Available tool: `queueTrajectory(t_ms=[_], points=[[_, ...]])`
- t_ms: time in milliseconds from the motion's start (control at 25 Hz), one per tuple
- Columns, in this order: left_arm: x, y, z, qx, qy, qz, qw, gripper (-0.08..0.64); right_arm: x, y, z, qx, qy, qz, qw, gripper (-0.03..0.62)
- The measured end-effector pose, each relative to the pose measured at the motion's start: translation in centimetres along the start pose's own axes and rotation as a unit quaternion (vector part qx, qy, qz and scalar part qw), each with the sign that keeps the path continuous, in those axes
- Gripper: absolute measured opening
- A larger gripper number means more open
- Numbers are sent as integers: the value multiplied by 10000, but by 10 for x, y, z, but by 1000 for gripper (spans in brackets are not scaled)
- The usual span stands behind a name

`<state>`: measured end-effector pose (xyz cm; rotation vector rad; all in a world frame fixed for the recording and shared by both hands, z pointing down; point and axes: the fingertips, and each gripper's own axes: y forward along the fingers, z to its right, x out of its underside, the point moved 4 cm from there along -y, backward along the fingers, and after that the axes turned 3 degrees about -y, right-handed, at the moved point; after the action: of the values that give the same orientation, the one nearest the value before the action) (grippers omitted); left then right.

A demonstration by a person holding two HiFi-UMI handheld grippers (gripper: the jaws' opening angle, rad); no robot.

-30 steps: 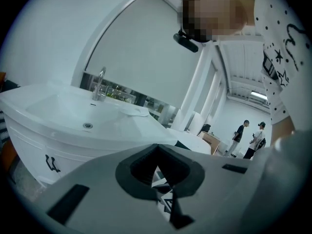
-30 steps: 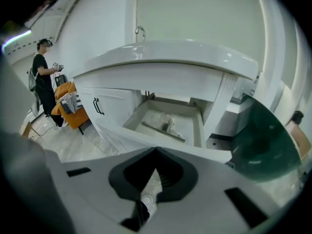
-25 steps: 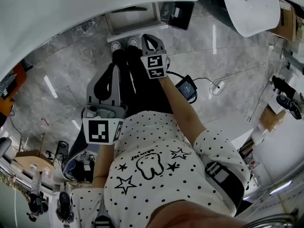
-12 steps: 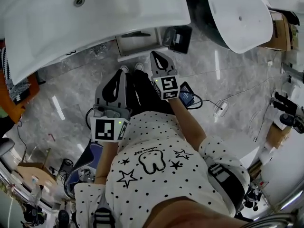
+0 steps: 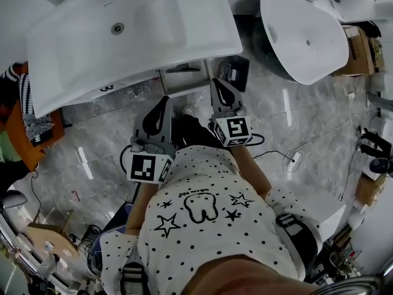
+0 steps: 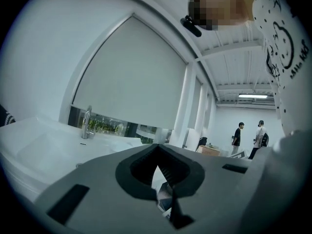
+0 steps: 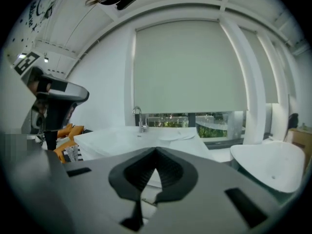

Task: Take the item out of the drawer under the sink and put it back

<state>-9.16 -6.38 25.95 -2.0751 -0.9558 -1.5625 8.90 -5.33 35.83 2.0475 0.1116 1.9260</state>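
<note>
Two hand-held grippers are level in front of the person's spotted white shirt, both pointing towards the white rectangular ceramic sink at the top of the head view. The left gripper has its jaws clenched: its own view shows the tips meeting with nothing between them. The right gripper is likewise clenched and empty, its tips touching in its own view.

Below the front edge of the sink sits the pale flat-fronted drawer with a dark bar handle. It appears pushed in or nearly so, though the steep angle leaves this uncertain. The task's item is in neither gripper and in none of the views, so it is probably inside the drawer. A black box-like object stands on the grey marble floor just right of the drawer; what it is cannot be told. A white oval fixture lies further right.

Step in hand, as a judgement: no handling is under way. Either the retrieval has not begun or the item is already returned.

If it has not begun, the next move calls for lowering one gripper to the handle, releasing its jaws, closing them on the bar and pulling the drawer outward.
</note>
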Motion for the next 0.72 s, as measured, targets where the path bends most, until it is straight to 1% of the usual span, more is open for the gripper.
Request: queueTrajectory(t_ms=[200, 360, 480, 720], points=[[-18, -5, 4, 46, 173, 156, 9997, -5, -36, -18, -1, -17, -115, 312, 9994, 12], [-26, -7, -2, 20, 301, 273, 9992, -5, -55, -27, -5, -39, -107, 581, 9982, 12], [-30, -10, -5, -5, 371, 307, 9988, -5, -61, -34, -9, -68, -2, 716, 9974, 12], [-30, -16, -10, -67, 385, 304, 9988, -5, -63, -47, -17, -107, 95, 789, 9968, 12]])
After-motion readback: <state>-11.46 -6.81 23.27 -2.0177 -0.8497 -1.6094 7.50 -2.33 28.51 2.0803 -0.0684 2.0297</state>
